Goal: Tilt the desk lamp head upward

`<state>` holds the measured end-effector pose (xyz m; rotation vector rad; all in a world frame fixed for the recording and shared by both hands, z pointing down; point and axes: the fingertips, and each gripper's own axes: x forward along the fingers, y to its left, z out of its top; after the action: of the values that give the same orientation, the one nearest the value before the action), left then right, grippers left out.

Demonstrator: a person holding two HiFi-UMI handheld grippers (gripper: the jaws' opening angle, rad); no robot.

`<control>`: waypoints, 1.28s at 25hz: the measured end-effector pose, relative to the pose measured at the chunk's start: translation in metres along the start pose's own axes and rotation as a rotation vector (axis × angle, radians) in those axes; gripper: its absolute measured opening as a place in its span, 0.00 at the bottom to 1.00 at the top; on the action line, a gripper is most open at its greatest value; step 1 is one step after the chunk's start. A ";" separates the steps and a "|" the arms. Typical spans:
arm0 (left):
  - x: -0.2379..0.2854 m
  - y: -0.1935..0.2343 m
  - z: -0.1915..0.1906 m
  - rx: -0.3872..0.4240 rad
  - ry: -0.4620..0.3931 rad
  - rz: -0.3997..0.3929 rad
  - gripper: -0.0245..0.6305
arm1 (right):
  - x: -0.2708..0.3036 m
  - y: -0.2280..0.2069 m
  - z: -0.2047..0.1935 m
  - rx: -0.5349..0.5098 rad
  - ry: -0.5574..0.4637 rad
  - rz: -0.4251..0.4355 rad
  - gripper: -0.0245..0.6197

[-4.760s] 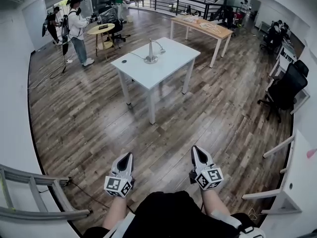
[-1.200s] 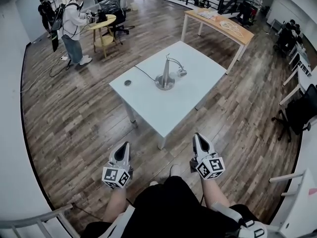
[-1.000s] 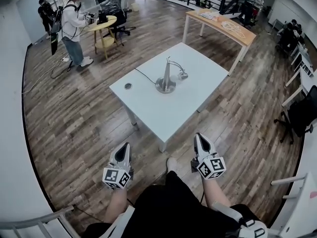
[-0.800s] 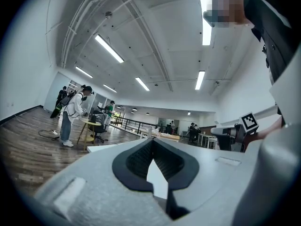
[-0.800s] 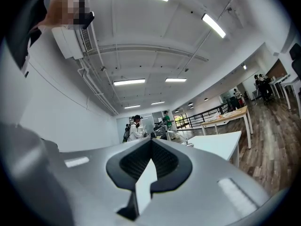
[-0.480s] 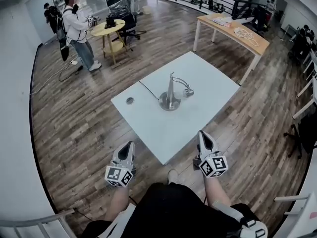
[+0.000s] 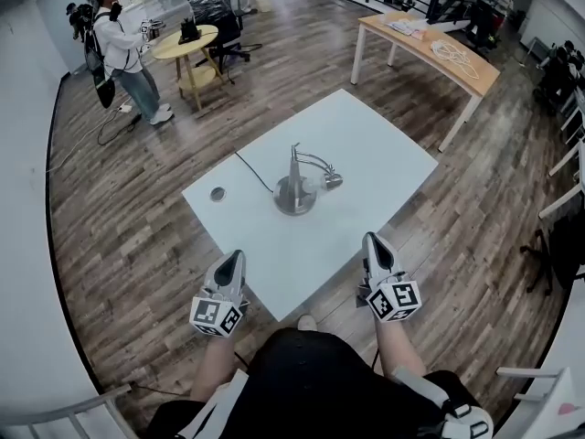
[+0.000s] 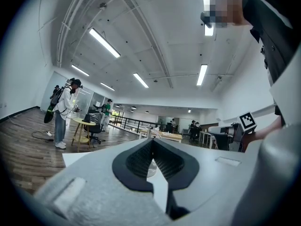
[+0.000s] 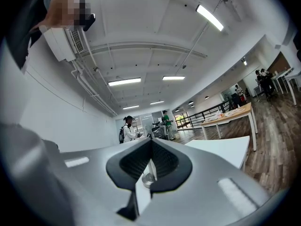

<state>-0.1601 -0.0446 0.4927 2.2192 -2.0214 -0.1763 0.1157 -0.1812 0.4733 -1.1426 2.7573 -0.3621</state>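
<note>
While I stand at the near corner of the white table (image 7: 384, 140), both claws are empty.

Left gripper (image 7: 235, 257): jaws together, nothing between the pads. It's held level, and in the head view its tip sits at the table's near-left edge.

Right gripper (image 7: 373, 240): same story. Jaws are together, nothing held, level, tip at the near-right edge. Neither claw touches anything.

The desk lamp (image 7: 295, 190) stands about mid-table, well apart from both claws and roughly between their lines. It has a round metal base and an upright stem, with a thin arm arching over to the right. The lamp head (image 7: 331, 181) hangs low, just beside the base and close to the tabletop. I can't tell its exact angle from here.

A dark cable (image 7: 251, 170) runs from the base toward the table's far-left edge. A small round disc (image 7: 218, 193) sits on the tabletop left of the lamp, clear of it.

In both gripper views the lamp base shows through the notch under the closed tips, small and well ahead.

On the rest of the wood floor (image 7: 119, 208), a person in a white top (image 7: 119, 39) stands far left by a round yellow table (image 7: 183, 42). A long wooden table (image 7: 430, 48) stands far right, with a dark office chair (image 7: 553, 245) at the right edge.
</note>
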 end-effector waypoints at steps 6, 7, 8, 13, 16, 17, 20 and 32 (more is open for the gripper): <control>0.028 -0.019 -0.012 0.000 0.031 -0.030 0.04 | 0.002 -0.030 -0.005 0.023 0.013 -0.013 0.04; 0.031 -0.021 -0.013 0.001 0.038 -0.037 0.04 | 0.003 -0.033 -0.007 0.031 0.017 -0.019 0.04; 0.033 -0.023 -0.014 0.003 0.045 -0.041 0.04 | 0.004 -0.035 -0.009 0.037 0.022 -0.023 0.04; 0.044 -0.016 -0.012 0.013 0.060 -0.053 0.04 | 0.015 -0.033 -0.013 0.042 0.036 -0.023 0.04; 0.054 -0.008 -0.012 0.012 0.060 -0.071 0.04 | 0.024 -0.033 -0.011 0.032 0.027 -0.033 0.04; 0.059 -0.006 -0.011 0.013 0.058 -0.079 0.04 | 0.027 -0.033 -0.009 0.030 0.022 -0.039 0.04; 0.072 -0.001 -0.004 0.018 0.050 -0.108 0.04 | 0.037 -0.034 0.001 0.022 0.001 -0.056 0.04; 0.103 0.034 -0.003 0.010 0.060 -0.171 0.04 | 0.074 -0.014 0.000 0.004 0.002 -0.075 0.04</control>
<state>-0.1833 -0.1501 0.5025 2.3727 -1.8068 -0.1147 0.0736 -0.2435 0.4751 -1.2481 2.7193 -0.3773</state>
